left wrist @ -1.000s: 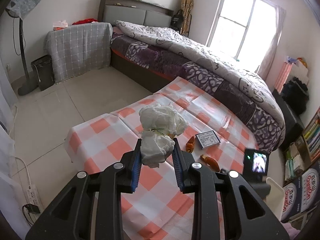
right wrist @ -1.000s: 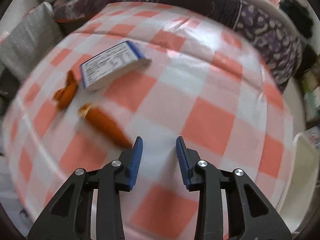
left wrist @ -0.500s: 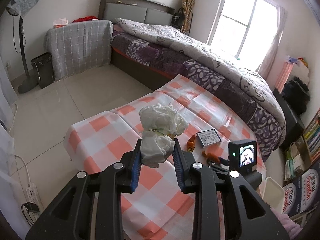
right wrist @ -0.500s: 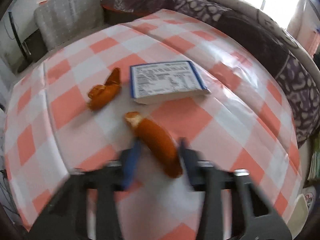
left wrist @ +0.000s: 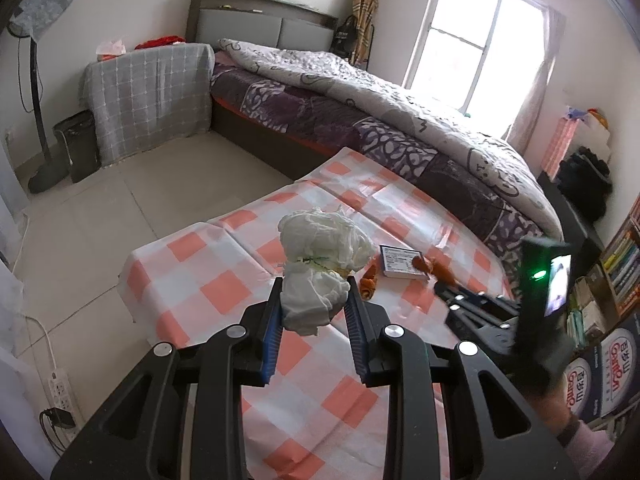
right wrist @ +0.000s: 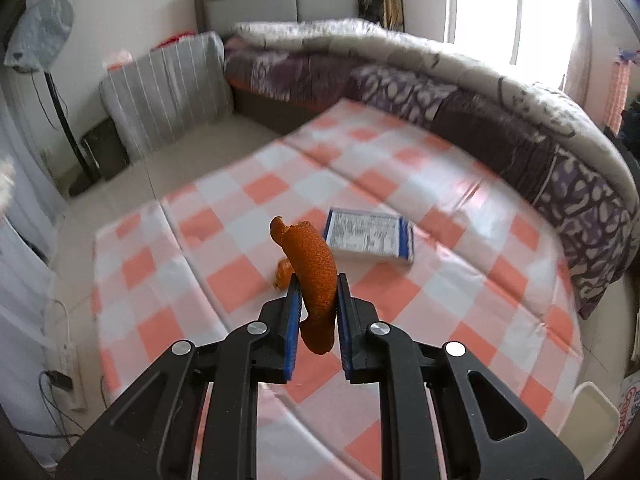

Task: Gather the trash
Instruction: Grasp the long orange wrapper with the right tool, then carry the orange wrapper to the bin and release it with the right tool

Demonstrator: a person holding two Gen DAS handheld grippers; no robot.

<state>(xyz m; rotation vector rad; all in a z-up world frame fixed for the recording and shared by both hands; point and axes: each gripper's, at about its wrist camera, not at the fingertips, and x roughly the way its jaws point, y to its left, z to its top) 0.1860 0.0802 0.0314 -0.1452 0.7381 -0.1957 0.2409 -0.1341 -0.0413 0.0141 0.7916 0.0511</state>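
My left gripper (left wrist: 314, 292) is shut on a crumpled white tissue wad (left wrist: 320, 248), held above the checked tablecloth (left wrist: 224, 292). My right gripper (right wrist: 317, 284) has its jaws closing on a curved orange peel (right wrist: 314, 268). The pads press its sides and hold it up off the table. In the left wrist view the right gripper (left wrist: 442, 286) shows at the right with the orange peel (left wrist: 434, 267) at its tips. A second orange peel (right wrist: 283, 270) and a small blue-edged box (right wrist: 368, 238) lie on the cloth.
A bed (left wrist: 400, 120) runs along the table's far side. A black bin (left wrist: 78, 144) and a fan stand (left wrist: 38, 100) are on the floor at far left. A white bin (right wrist: 588, 412) sits at lower right, by stacked boxes (left wrist: 608, 376).
The right gripper closed on the orange peel and lifted it off the table, and its view swung up to show the room. The left gripper kept still with the tissue wad.
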